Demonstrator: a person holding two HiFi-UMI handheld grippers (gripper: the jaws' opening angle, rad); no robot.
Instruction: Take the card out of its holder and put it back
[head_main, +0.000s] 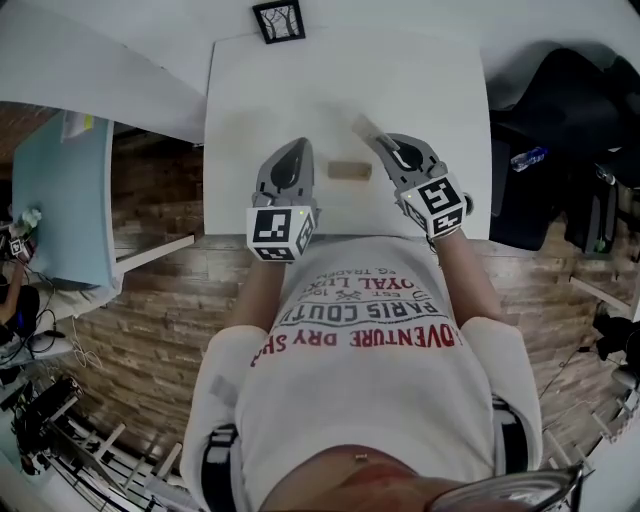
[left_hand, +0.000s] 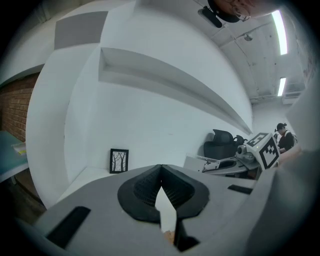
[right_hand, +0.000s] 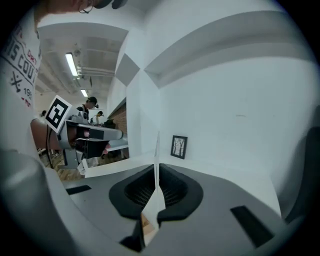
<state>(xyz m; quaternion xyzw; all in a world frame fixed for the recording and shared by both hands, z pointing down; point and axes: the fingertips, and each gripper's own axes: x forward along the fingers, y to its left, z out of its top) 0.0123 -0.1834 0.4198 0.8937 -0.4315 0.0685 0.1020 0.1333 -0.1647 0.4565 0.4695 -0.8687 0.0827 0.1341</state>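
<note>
A small wooden card holder (head_main: 350, 171) lies on the white table (head_main: 440, 90), between my two grippers. The right gripper (head_main: 385, 140) is raised above the table just right of the holder, and it is shut on a thin pale card (head_main: 362, 127) that sticks out past its tips toward the far left. In the right gripper view the card (right_hand: 153, 207) stands edge-on, clamped between the jaws of the right gripper (right_hand: 156, 167). The left gripper (head_main: 297, 145) hovers just left of the holder. Its jaws meet at the tips (left_hand: 161, 170) with nothing between them.
A small black-framed picture of trees (head_main: 279, 20) stands at the table's far edge against the white wall. A light blue table (head_main: 60, 190) is at the left and a black office chair (head_main: 570, 110) at the right. The floor is brick-patterned.
</note>
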